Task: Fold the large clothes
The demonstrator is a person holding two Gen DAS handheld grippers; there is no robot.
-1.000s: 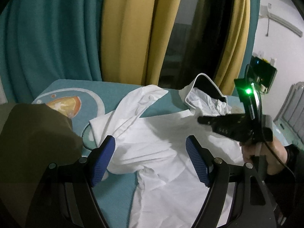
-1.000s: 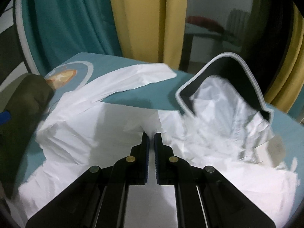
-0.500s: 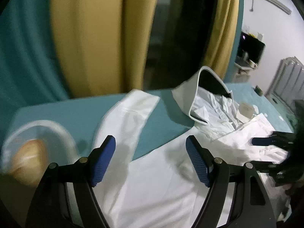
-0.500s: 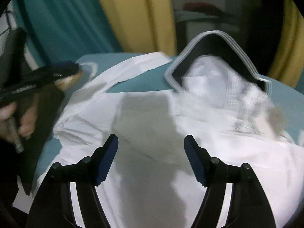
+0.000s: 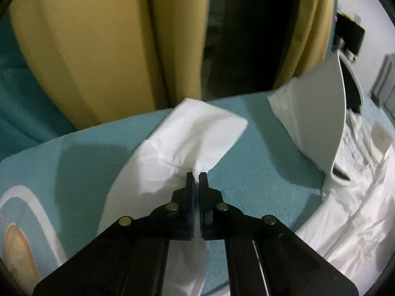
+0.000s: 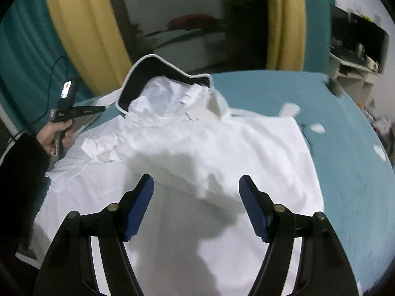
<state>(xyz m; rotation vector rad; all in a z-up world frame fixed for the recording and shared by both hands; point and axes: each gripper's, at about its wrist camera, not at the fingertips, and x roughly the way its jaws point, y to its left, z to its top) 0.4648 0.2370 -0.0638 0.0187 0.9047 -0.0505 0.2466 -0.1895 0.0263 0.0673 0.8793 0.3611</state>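
- White, thin, crinkled large garment lies spread over teal-covered bed surface, body wrinkled; dark collar with white piping stands up at far end.
- Left black two-finger gripper has jaws pinched together on the garment's white sleeve; cloth bunches at the fingertips and fans out beyond them toward the cuff end.
- Sleeve lies stretched out over teal cover, away from garment body; part of it runs back under the left gripper.
- Left gripper angles downward toward bed, tips at the surface level of the sleeve.
- In right wrist view, person's left hand wraps the pistol-style handle of the left gripper at far left, dark sleeve on the forearm; cable trails from the handle.
- Right black gripper with blue ribbed pads stands wide apart, nothing between the pads.
- Right gripper hovers over the garment's torso, tilted down, a raised fold of cloth just ahead of it; whether it touches the cloth can't be told.
- Yellow and teal curtains hang behind bed.
- Frames slightly blurred.
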